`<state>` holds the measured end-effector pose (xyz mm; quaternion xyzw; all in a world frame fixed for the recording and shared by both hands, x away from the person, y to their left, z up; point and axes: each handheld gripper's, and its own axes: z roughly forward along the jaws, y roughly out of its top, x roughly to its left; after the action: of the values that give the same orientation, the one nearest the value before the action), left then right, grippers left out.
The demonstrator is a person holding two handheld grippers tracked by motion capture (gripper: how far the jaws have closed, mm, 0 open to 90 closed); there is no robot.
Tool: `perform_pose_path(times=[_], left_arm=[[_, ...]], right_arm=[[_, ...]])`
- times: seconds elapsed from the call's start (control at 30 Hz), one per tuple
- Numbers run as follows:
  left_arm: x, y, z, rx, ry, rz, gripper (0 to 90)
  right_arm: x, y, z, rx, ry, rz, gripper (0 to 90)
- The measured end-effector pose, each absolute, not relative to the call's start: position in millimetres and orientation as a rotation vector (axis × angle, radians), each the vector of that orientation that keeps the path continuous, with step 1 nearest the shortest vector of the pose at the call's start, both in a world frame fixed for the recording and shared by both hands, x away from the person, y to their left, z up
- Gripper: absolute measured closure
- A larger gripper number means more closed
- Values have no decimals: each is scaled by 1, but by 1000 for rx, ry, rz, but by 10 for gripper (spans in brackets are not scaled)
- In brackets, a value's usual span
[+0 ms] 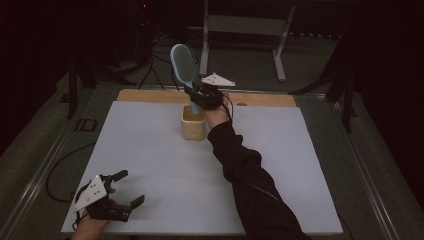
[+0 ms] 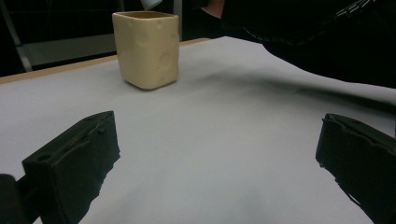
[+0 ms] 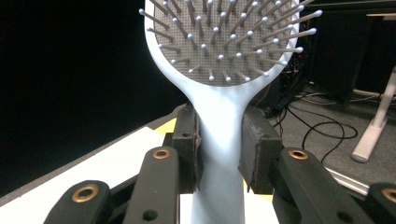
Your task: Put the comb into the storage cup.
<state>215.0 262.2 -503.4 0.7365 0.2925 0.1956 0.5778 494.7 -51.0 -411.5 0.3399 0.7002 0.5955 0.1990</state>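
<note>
— Pale blue plastic, that hairbrush: oval head, grey cushion, rows of ball-tipped pins. Clamped at the neck by the right gripper, one black pad pressed on each side of the handle

— Seen whole anywhere?

— No. Cut off at the top of the right gripper view, handle running out below the jaws. From above, standing nearly upright, head over the right gripper, lower handle end lost behind the cream cup directly beneath; can't tell whether inside it or just over the rim

— Count?

— One hairbrush, one cup, two grippers. Cup squarish, dimpled sides, upright on the white table sheet

— And the other claw?

— Left gripper released, jaws spread wide, nothing between them, low over the sheet, well apart from the cup, which stands ahead of its jaws and a little left. Dark sleeve crossing ahead to the right. Surroundings beyond the table too dark to make out
</note>
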Motion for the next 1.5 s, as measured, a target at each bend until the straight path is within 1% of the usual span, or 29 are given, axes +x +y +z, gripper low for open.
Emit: perform_pose_path(times=[1.0,1.5], left_arm=[[216,262,-504,1726,687,458,0],[216,262,-504,1725,690,455,0]], right_arm=[[490,-61,-450,915,2007,1718,703],[481,-63,-464,753,2055,1675,701]])
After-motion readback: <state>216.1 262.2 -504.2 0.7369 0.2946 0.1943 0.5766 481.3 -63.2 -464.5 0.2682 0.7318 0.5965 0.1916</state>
